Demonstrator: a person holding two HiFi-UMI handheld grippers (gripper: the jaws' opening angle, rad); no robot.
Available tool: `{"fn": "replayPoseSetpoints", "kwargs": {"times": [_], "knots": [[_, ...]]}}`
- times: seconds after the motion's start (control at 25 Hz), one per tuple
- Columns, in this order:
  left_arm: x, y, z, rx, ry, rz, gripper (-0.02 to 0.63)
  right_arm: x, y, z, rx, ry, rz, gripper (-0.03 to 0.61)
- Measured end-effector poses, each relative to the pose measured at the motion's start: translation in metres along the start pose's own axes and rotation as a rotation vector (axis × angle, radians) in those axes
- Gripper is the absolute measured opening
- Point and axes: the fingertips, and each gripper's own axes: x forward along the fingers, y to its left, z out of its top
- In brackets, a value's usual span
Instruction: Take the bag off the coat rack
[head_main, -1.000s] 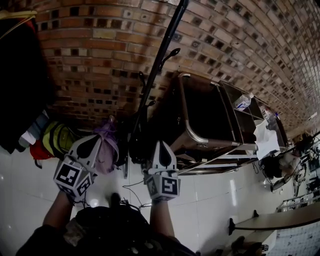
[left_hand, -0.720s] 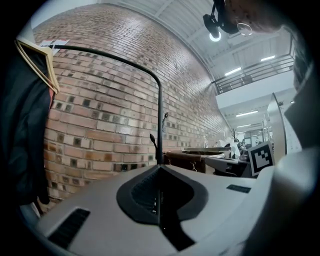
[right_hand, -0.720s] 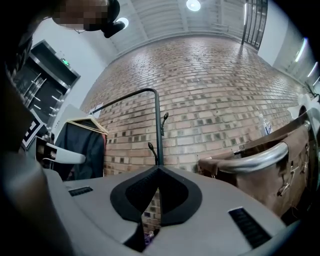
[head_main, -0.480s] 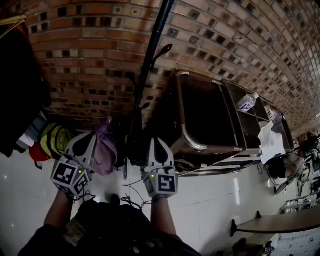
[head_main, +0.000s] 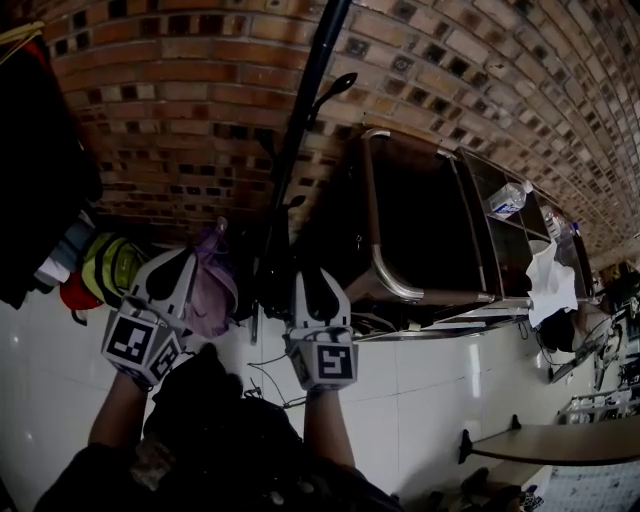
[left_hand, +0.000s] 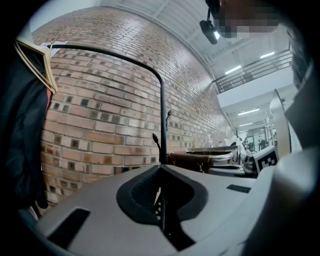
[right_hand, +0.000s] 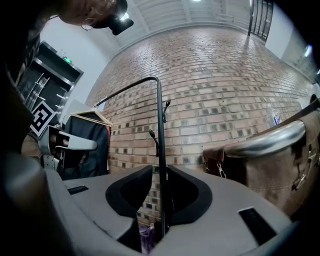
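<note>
The black coat rack pole (head_main: 300, 130) rises in front of the brick wall, with bare hooks (head_main: 338, 88) on it. A purple bag (head_main: 212, 295) sits low by its base. My left gripper (head_main: 187, 258) is just in front of the purple bag, jaws shut and empty (left_hand: 161, 167). My right gripper (head_main: 308, 272) points at the pole (right_hand: 160, 130). Its jaws are opening with a narrow gap and nothing between them (right_hand: 160, 170); the purple bag (right_hand: 146, 239) shows through the gap. A brown leather bag (right_hand: 270, 170) hangs over a chrome rail to the right.
Dark clothes on a wooden hanger (head_main: 40, 150) hang at the left, with yellow-green and red items (head_main: 110, 270) below. A chrome-framed cart (head_main: 385, 270) with a bottle (head_main: 508, 200) and white cloth (head_main: 550, 280) stands on the right. Cables (head_main: 265, 380) lie on the white tiled floor.
The right gripper's jaws have parted slightly. Both grippers stay near the rack base. A dark mass at the bottom of the head view has risen toward the left gripper.
</note>
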Motion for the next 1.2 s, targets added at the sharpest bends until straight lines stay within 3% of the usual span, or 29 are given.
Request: {"fn": "replayPoseSetpoints", "kwargs": {"times": [0.2,0.32,0.56,0.76,0.96,1.2], "knots": [[0.018,0.008,-0.008,-0.009,-0.001,-0.025,0.018,0.015,-0.001,-0.015,-0.039,0.04,0.008,0.135],[0.035,0.012,-0.014,-0.004,0.008,-0.053,0.018,0.032,0.001,-0.035,-0.076,0.089,0.033,0.215],[0.077,0.031,-0.037,-0.061,0.013,-0.085,0.018,0.068,-0.015,-0.064,-0.073,0.106,0.004,0.216],[0.109,0.044,-0.055,-0.029,0.008,-0.103,0.02,0.098,-0.02,-0.084,-0.056,0.127,0.01,0.216],[0.143,0.058,-0.08,-0.045,0.058,-0.125,0.02,0.128,-0.024,-0.119,-0.046,0.168,0.018,0.215],[0.161,0.06,-0.086,-0.052,0.079,-0.139,0.02,0.14,-0.03,-0.146,-0.001,0.219,0.025,0.216]]}}
